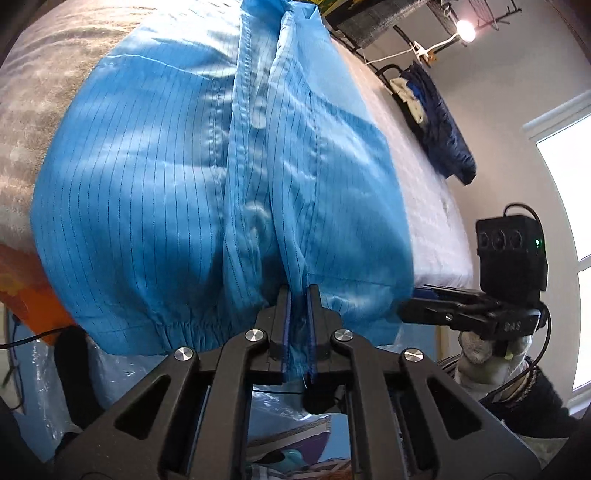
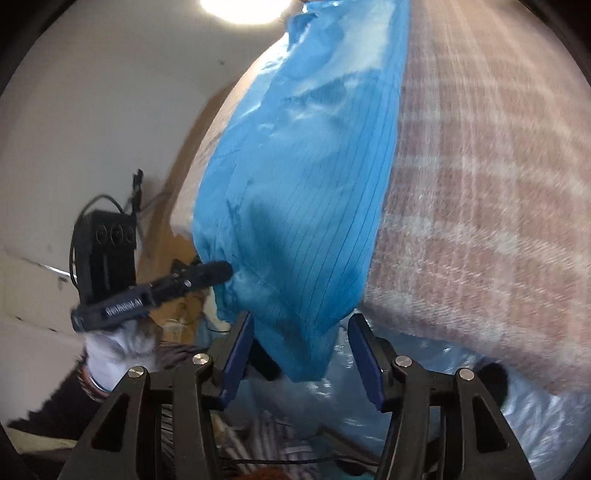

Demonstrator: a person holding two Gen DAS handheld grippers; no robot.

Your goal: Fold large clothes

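One blue garment [image 1: 207,177], a thin pinstriped jacket or coat with a stitched front placket and snaps, lies spread on the bed with its gathered hem hanging over the near edge. The left gripper [image 1: 298,302] has its fingers pressed together on the hem at the placket, a strip of blue cloth pinched between the pads. The right gripper [image 2: 301,345] stands with its fingers spread, one to each side of a hanging corner of the garment, the pads not pressing it. Judging from this, the step in hand is taking hold of the lower edge with both hands before the first fold; the next move calls for the right fingers to close on that corner, then both grips lifting together so the slippery cloth does not bunch. Under the garment is a pinkish checked blanket [image 2: 480,206] over a mattress [image 1: 424,192] in clear plastic wrap. Beyond, a dark blue item [image 1: 443,125] hangs at the bed's far side, with white walls, a window [image 1: 569,206] and a lit lamp [image 1: 464,28]
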